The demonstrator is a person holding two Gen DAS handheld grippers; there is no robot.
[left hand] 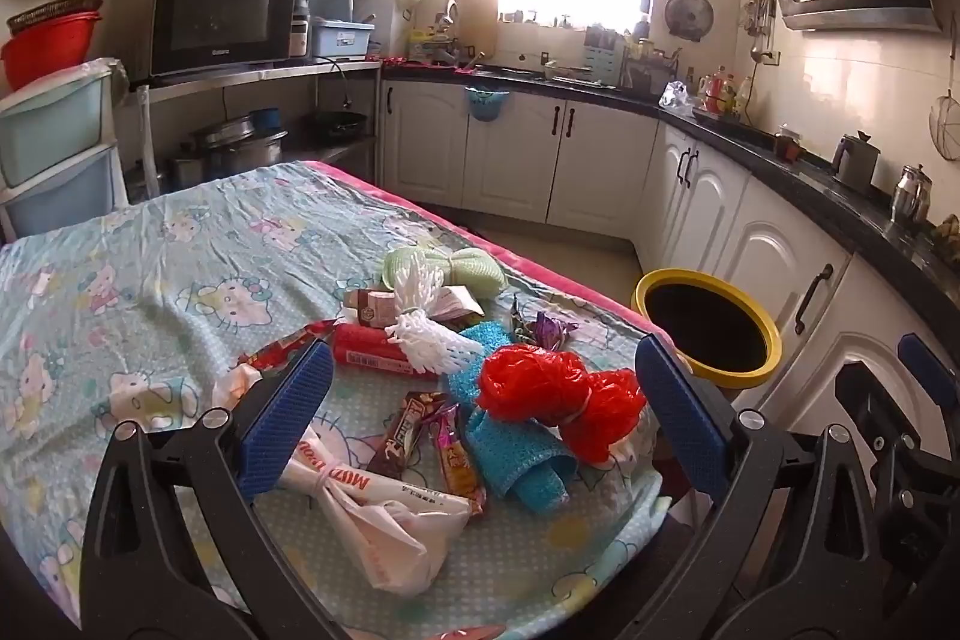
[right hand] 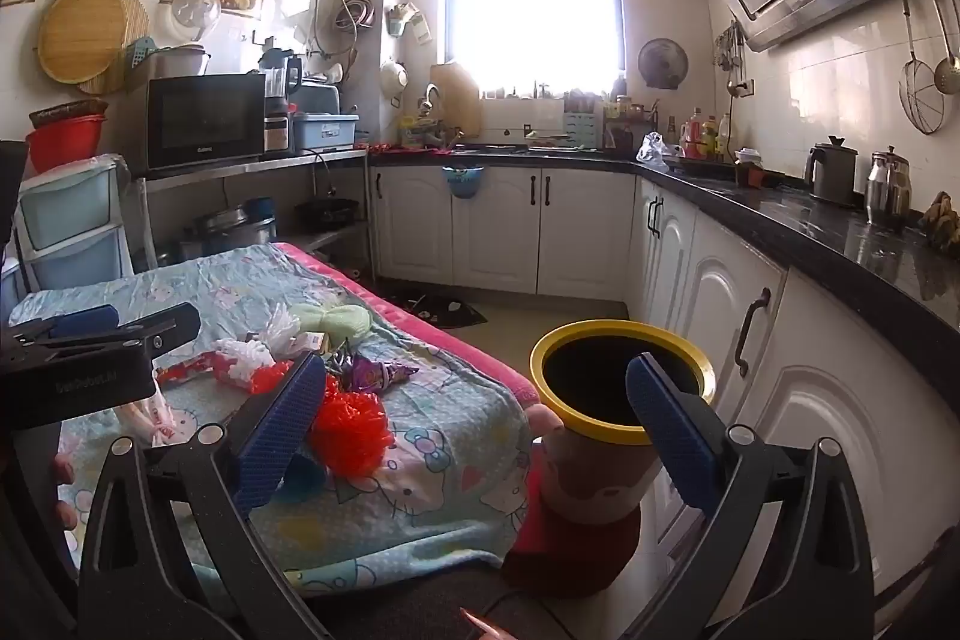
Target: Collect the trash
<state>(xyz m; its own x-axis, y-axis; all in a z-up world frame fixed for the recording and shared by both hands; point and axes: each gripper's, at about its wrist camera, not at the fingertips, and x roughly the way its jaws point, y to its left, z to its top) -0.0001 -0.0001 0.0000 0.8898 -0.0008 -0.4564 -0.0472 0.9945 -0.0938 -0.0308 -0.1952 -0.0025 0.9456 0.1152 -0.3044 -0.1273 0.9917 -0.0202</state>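
A pile of trash lies on the table: a red plastic bag (left hand: 558, 400), a blue mesh cloth (left hand: 522, 460), white foam netting (left hand: 432, 334), a white knotted bag (left hand: 384, 526), snack wrappers (left hand: 432, 436), a red packet (left hand: 372, 352), a purple wrapper (left hand: 549, 328) and a green mesh roll (left hand: 462, 265). My left gripper (left hand: 486, 412) is open and empty, just above the pile. My right gripper (right hand: 474, 412) is open and empty, between the table edge and the yellow-rimmed bin (right hand: 624, 382). The bin also shows in the left wrist view (left hand: 708, 328). The red bag (right hand: 351, 430) sits by my right gripper's left finger.
The table has a Hello Kitty cloth (left hand: 150, 280) with a pink edge. White cabinets (right hand: 708, 292) under a dark counter run behind and right of the bin. A microwave (left hand: 222, 19) and plastic drawers (left hand: 54, 148) stand at the left.
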